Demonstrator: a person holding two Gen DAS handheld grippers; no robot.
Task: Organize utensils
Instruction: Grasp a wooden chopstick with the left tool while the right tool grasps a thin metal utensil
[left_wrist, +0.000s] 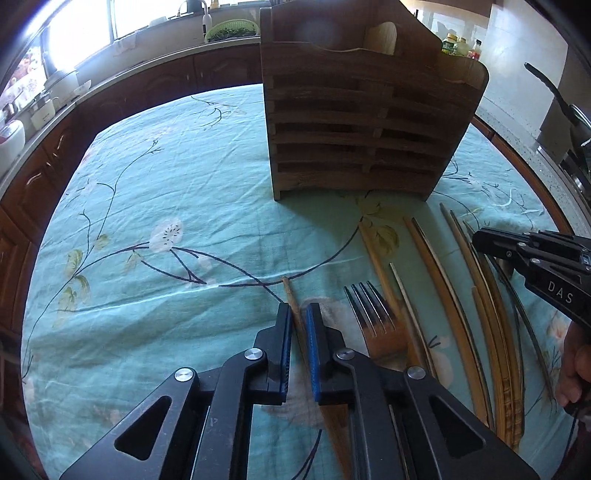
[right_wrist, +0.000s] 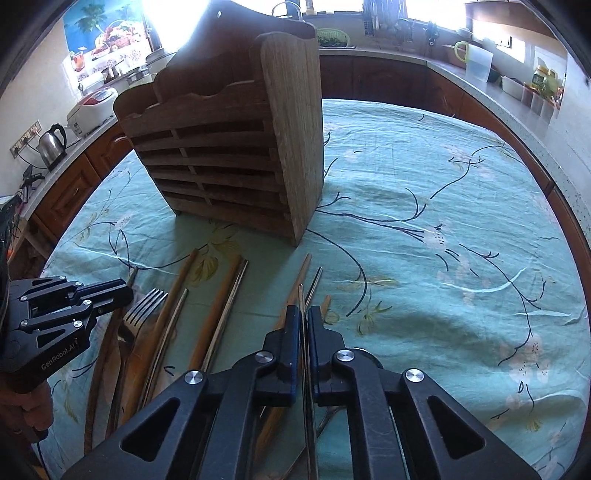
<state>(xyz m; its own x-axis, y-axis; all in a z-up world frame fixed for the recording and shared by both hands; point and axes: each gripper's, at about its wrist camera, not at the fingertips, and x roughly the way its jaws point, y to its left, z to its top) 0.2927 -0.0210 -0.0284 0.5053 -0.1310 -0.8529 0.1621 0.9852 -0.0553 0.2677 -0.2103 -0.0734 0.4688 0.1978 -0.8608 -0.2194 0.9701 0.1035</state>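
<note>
A slatted wooden utensil holder (left_wrist: 354, 125) stands on the teal floral tablecloth (left_wrist: 166, 206); it also shows in the right wrist view (right_wrist: 229, 147). My left gripper (left_wrist: 298, 308) has its jaws close around a wooden stick (left_wrist: 287, 290) lying on the cloth. A metal fork (left_wrist: 373, 306) and several wooden and metal chopsticks (left_wrist: 439, 280) lie to its right. My right gripper (right_wrist: 303, 312) is shut on a thin metal chopstick (right_wrist: 302, 295). The right gripper shows in the left wrist view (left_wrist: 476, 240), the left gripper in the right wrist view (right_wrist: 127, 290). The fork (right_wrist: 142, 306) lies beside it.
Dark wooden cabinets and a countertop ring the table. A kettle (right_wrist: 53, 144) and rice cooker (right_wrist: 94, 107) stand on the left counter, a plastic jug (right_wrist: 476, 62) and jars on the right. A green basket (left_wrist: 231, 27) sits by the sink.
</note>
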